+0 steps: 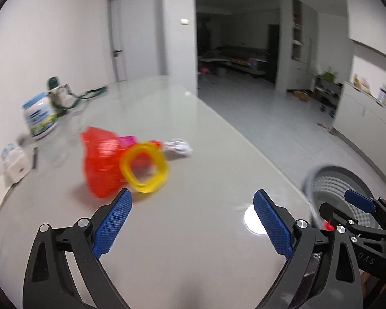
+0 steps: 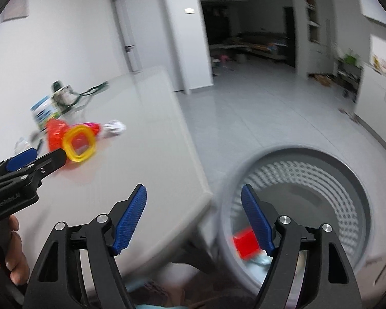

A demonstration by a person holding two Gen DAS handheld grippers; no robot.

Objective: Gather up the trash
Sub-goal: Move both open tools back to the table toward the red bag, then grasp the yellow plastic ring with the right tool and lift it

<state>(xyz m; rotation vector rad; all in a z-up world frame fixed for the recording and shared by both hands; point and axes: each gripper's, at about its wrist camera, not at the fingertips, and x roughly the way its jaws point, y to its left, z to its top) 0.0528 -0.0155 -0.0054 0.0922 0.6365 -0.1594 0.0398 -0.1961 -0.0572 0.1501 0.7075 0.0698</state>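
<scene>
The left claw [image 1: 193,219], jaws wide and empty, sat nearer the yellow ring [image 1: 143,166] lying ahead-left on the tabletop [image 1: 205,134], while the right claw [image 2: 193,221], equally wide, hung over the bin [image 2: 347,180].

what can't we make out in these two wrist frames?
- Red item in the grey bin, right wrist view: blurred, partly behind a right tongs finger; identity unclear.
- Canister label, left wrist view: motion blur, unreadable.
- Crumpled white trash, left view: partly behind the yellow ring.
- Dark back room: too dim.
- Left tongs: open, empty.
</scene>
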